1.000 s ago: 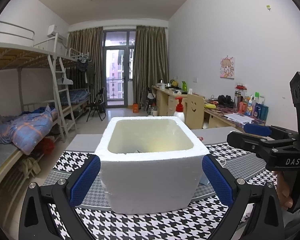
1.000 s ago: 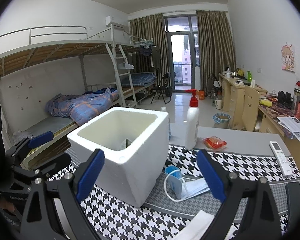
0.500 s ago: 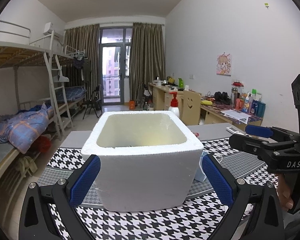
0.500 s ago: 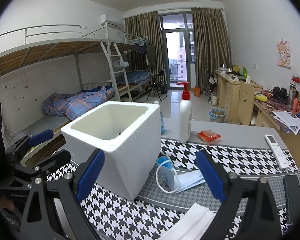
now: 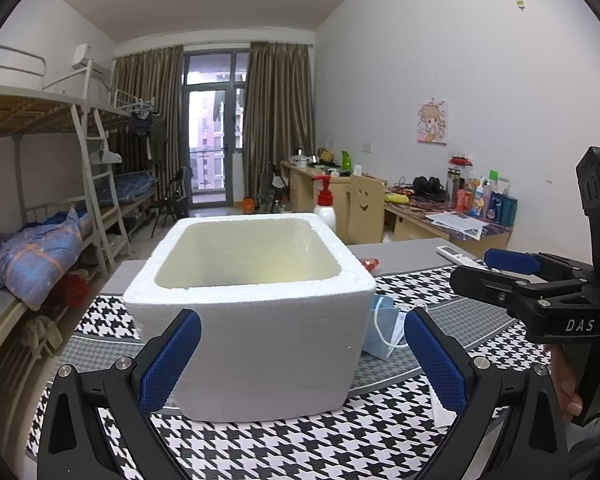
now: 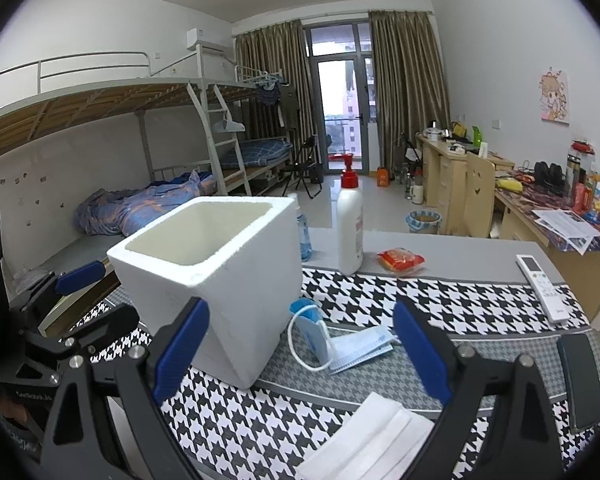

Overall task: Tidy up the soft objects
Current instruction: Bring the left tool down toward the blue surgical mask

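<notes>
White foam box [image 5: 256, 320] upright on a houndstooth cloth [image 6: 440, 300], open top, inside pale and mostly out of sight. Left gripper [image 5: 300, 356] spread wide just short of the box's near wall, blue pads [image 5: 172, 360] flanking it without touching, nothing held. Right gripper [image 6: 300, 352] likewise spread wide and empty, hanging over the cloth to the box's right; seen too from the left wrist at the right edge [image 5: 512, 276], with part of a hand [image 5: 572, 384] on its handle.

Blue mask [image 6: 340, 344] crumpled on the cloth, touching the box's right lower corner, ear loop trailing toward the camera; visible between box and right pad in the left view [image 5: 384, 332]. White folded cloth [image 6: 372, 436] nearer, low in the right view, apart from the mask.

Behind the box: pump bottle [image 6: 350, 228] with red top standing on the grey table [image 6: 460, 252], small blue bottle [image 6: 304, 236] just beside the box, red packet [image 6: 400, 259] to the bottle's right. Remote [image 6: 542, 286] near the right table edge, dark phone [image 6: 580, 380] closer in. Bunk bed [image 6: 120, 128] along the left wall.
</notes>
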`<state>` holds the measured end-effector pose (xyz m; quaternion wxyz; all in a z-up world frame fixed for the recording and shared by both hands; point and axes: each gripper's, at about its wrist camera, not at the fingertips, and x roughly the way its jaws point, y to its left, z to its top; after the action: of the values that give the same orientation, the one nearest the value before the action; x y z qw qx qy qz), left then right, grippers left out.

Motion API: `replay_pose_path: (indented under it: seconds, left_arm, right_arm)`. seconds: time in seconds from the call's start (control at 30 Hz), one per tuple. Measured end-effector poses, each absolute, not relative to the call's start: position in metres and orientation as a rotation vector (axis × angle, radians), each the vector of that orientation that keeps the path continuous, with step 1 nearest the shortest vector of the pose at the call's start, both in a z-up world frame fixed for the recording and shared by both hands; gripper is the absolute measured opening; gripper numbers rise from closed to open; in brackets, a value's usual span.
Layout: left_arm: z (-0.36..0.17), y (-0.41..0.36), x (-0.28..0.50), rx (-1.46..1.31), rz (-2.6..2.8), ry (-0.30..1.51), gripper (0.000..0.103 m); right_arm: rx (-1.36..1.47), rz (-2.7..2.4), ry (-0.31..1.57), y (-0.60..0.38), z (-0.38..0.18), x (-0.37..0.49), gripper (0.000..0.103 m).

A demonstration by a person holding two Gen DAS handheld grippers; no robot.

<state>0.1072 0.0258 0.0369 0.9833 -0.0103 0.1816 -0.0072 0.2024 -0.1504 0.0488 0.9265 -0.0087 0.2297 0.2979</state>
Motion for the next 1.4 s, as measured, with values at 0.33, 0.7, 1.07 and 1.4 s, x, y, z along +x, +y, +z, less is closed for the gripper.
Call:
replay_pose_path:
  seconds: [0.33,0.7,1.07,1.4]
  left_arm:
    - [0.034,0.011,0.113,-0.013,-0.060,0.379,0.102]
    - [0.030,-0.004,0.115,-0.007,-0.109,0.383,0.102]
    - [0.024,-0.015,0.119,-0.011,-0.145,0.394,0.102]
    - [0.015,-0.028,0.126,-0.001,-0.191,0.417,0.102]
  right_arm:
    - [-0.013,0.574,0.481,-0.162,0.045,0.200,0.095]
    - [0.003,0.537,0.491,-0.177,0.041,0.199,0.095]
    - [0.018,0.497,0.510,-0.190,0.035,0.197,0.095]
    - [0.029,0.460,0.537,-0.201,0.027,0.197,0.095]
